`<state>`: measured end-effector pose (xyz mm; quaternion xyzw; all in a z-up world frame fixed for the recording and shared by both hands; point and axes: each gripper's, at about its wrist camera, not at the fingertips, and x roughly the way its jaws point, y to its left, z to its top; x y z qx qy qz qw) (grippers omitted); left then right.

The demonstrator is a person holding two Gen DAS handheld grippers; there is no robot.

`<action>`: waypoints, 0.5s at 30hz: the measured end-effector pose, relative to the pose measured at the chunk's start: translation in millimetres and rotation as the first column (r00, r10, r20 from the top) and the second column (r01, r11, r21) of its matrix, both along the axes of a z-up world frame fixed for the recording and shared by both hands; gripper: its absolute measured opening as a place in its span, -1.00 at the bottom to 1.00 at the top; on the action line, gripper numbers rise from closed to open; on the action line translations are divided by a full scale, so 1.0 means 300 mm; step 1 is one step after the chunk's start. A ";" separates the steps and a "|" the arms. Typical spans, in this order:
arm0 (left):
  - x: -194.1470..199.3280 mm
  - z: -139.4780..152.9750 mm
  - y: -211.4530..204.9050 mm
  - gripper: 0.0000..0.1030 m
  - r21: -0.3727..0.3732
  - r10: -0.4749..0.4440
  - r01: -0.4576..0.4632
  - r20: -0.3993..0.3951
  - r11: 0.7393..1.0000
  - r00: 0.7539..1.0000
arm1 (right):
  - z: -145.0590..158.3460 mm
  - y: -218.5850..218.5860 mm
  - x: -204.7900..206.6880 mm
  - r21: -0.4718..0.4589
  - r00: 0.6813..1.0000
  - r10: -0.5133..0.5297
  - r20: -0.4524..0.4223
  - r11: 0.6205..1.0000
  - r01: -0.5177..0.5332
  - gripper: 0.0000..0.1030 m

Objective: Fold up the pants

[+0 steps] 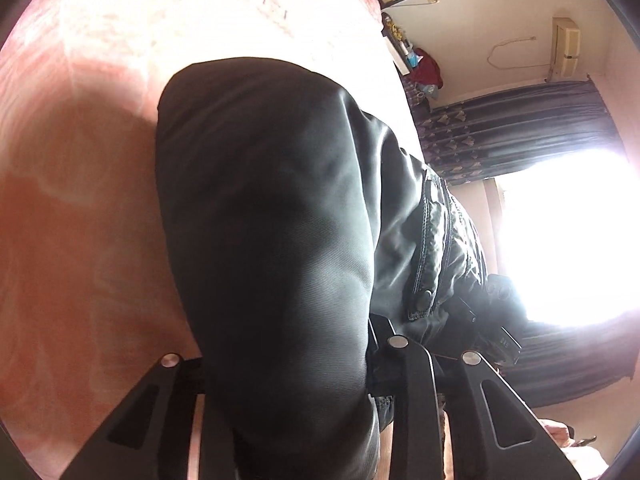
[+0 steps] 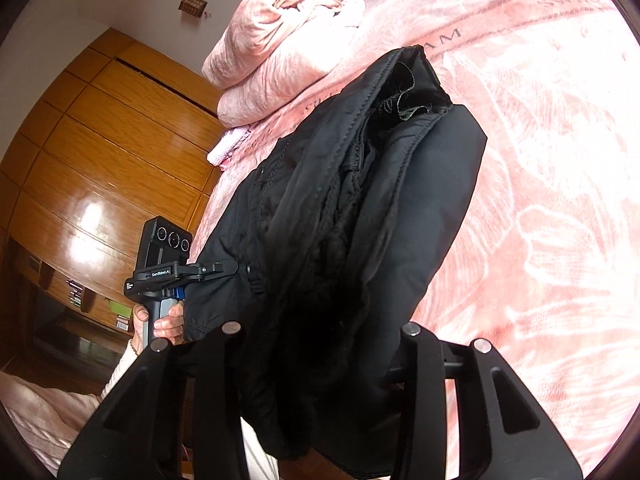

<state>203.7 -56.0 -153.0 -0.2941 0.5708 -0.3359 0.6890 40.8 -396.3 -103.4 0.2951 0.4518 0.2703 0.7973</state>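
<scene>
Black pants (image 1: 272, 216) hang doubled over between both grippers, lifted above a pink bedspread (image 1: 80, 240). My left gripper (image 1: 288, 364) is shut on the pants' edge; cloth fills the gap between its fingers. The waistband with a snap button (image 1: 424, 300) shows to its right. In the right wrist view the pants (image 2: 360, 220) hang as a thick folded bundle, and my right gripper (image 2: 320, 336) is shut on the cloth. The left gripper's body (image 2: 168, 264), held in a hand, shows at the pants' left edge.
The pink bedspread (image 2: 540, 200) spreads under the pants. A rolled pink quilt (image 2: 280, 40) lies at the bed's far end. A wooden wardrobe (image 2: 100, 160) stands beside the bed. A bright window with dark curtains (image 1: 520, 128) is at the right.
</scene>
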 end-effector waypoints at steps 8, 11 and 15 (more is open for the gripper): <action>0.152 0.155 -0.089 -0.44 -0.018 0.015 -0.012 0.181 1.000 0.983 | 0.150 -0.045 0.236 -0.033 0.992 0.014 0.127 0.999 -0.010 -0.28; 0.240 0.154 -0.112 -0.44 -0.006 0.023 -0.022 0.187 1.000 0.982 | 0.134 -0.061 0.363 -0.028 0.993 0.031 0.109 0.999 -0.028 -0.27; 0.321 0.102 -0.187 -0.43 0.035 0.026 -0.032 0.166 0.999 0.986 | 0.059 -0.085 0.512 -0.026 0.997 0.057 0.045 0.998 -0.056 -0.27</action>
